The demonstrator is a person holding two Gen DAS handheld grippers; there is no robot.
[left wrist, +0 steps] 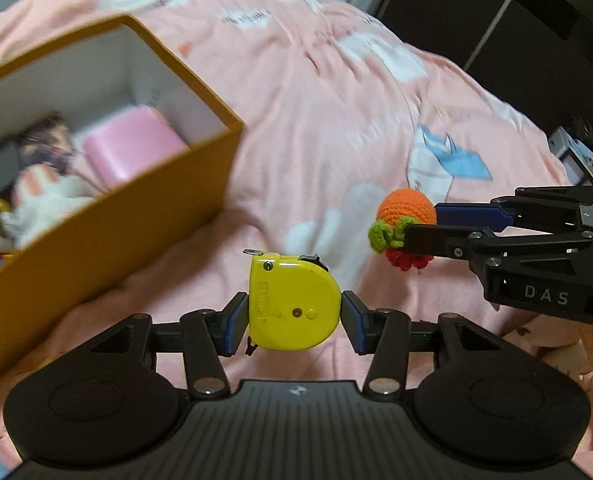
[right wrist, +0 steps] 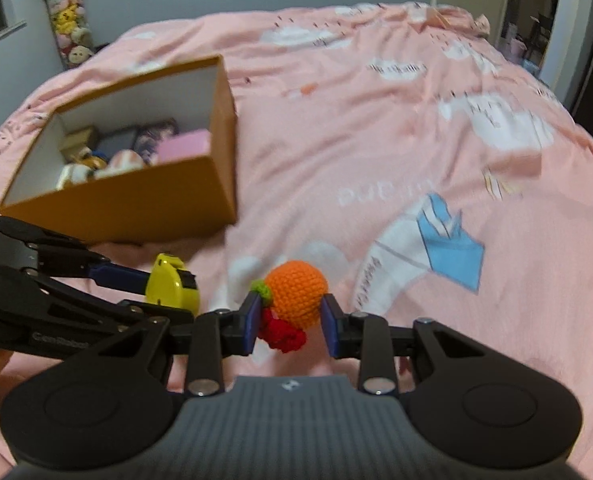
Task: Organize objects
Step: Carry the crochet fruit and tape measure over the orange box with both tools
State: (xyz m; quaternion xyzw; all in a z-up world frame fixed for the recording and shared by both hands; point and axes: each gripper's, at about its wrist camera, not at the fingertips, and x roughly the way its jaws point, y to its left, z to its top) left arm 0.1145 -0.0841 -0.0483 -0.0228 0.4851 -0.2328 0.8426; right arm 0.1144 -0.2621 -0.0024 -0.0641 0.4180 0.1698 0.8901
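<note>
Far left, on the pink bedspread (right wrist: 376,128): an open orange-brown box (left wrist: 108,240), white inside, already holding a pink block (left wrist: 132,152), a dark patterned packet and small plush toys, blurred.

Just right of the box, lifted clear of the cover: a yellow tape measure (left wrist: 294,304), D-shaped plastic case, flat side toward the box, rounded side away, a small screw near the top corner, metal tape hook poking out at the top left. Long axis running away from the left camera, broad face up. Clamped across its width by the left gripper (left wrist: 294,320), blue pads (left wrist: 234,324) pressing both flanks at a medium spread, fingers angled down toward the bed.

Further right, near the tape measure but apart: a crocheted orange ball (right wrist: 296,294) with green leaves and a red ruffle, leaves toward the left, ruffle hanging underneath. Pinched by the right gripper (right wrist: 292,320), narrow spread, likewise tilted downward above the bedspread.
</note>
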